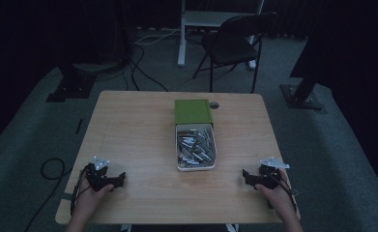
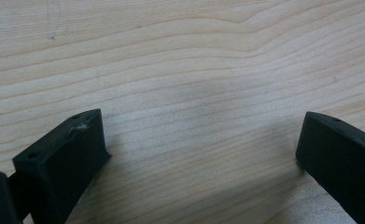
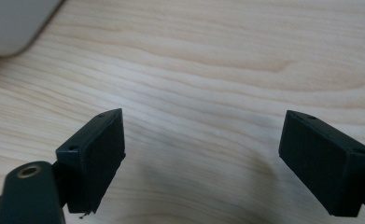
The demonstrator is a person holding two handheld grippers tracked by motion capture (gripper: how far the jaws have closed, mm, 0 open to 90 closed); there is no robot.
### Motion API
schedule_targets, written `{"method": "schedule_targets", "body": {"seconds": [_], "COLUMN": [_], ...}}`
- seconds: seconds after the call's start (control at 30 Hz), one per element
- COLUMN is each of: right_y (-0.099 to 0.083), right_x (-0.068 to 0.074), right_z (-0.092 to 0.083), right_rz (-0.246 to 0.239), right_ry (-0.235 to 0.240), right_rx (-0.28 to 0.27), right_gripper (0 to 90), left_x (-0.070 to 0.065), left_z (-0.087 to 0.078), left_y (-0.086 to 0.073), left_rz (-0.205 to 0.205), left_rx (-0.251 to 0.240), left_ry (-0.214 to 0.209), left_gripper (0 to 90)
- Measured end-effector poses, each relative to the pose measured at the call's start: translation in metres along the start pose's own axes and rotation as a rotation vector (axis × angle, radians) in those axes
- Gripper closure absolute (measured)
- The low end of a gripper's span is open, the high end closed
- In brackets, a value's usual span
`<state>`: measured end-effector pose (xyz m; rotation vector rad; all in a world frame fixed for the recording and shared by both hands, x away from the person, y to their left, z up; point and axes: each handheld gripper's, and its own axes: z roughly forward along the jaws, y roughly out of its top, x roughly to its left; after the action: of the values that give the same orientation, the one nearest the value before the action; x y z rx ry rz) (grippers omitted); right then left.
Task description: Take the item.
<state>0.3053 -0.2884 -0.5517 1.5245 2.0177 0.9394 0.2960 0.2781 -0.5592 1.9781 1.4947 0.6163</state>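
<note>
your left gripper (image 1: 120, 178) and right gripper (image 1: 245, 174) rest low on the table (image 1: 128, 125) near its front corners, well apart from each other, with bare wood between each of them and the tray (image 1: 196, 167) at the middle. nothing stands in either one's way. the tray is white, with a green lid (image 1: 193, 111) touching its far end, and it holds a heap of small grey metal pieces (image 1: 195, 145), perhaps screws or bits; the high view is too dim to tell. a chair (image 1: 235, 41) stands on the floor beyond the table. in the left gripper view your jaws stand spread wide over plain wood grain, holding nothing. the right gripper view shows the same wide spread, plus a pale rounded corner (image 3: 17, 23) at top left, likely the tray's.
</note>
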Motion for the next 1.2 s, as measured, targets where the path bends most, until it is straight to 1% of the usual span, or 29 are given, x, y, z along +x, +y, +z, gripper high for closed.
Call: {"method": "schedule_targets", "body": {"seconds": [0.1,0.33,0.4,0.53,0.57,0.7,0.87,0.93,1.1,1.17,1.2], "right_y": [0.006,0.026,0.030,0.040,0.041,0.051,0.064,0.068,0.078,0.081,0.083], "right_x": [0.006,0.025,0.028,0.035,0.036,0.043,0.053,0.057,0.067,0.071,0.073], "right_z": [-0.003,-0.015,-0.017,-0.022,-0.023,-0.028,-0.035,-0.037,-0.039,-0.040,-0.041], "right_rz": [-0.017,-0.050,-0.057,-0.099,-0.103,-0.128,-0.152,-0.174,-0.220,-0.247,-0.256], "right_ry": [0.009,0.040,0.047,0.067,0.072,0.087,0.122,0.135,0.152,0.155,0.167], "right_rx": [-0.011,-0.062,-0.073,-0.078,-0.081,-0.106,-0.143,-0.153,-0.169,-0.183,-0.192], "right_gripper": [15.4,15.5,16.8,18.3,18.5,20.2,21.7,22.2,24.1,24.7,25.0], "left_x": [0.000,0.000,0.000,0.000,0.000,0.000,0.000,0.000,0.000,0.000,0.000], "left_z": [0.000,0.000,0.000,0.000,0.000,0.000,0.000,0.000,0.000,0.000,0.000], "left_y": [0.000,0.000,0.000,0.000,0.000,0.000,0.000,0.000,0.000,0.000,0.000], "left_rz": [0.001,0.001,0.000,0.001,0.000,-0.001,0.000,-0.001,0.000,0.001,-0.001], "left_rx": [0.000,0.000,0.000,0.000,0.000,-0.001,0.000,-0.002,-0.002,-0.002,-0.003], "left_ry": [0.000,0.000,0.000,0.000,0.000,0.000,0.000,0.000,0.000,0.000,0.000], "left_gripper": [2.2,2.2,2.2,2.2,2.2,2.2,2.2,2.2,2.2,2.2,2.2]}}
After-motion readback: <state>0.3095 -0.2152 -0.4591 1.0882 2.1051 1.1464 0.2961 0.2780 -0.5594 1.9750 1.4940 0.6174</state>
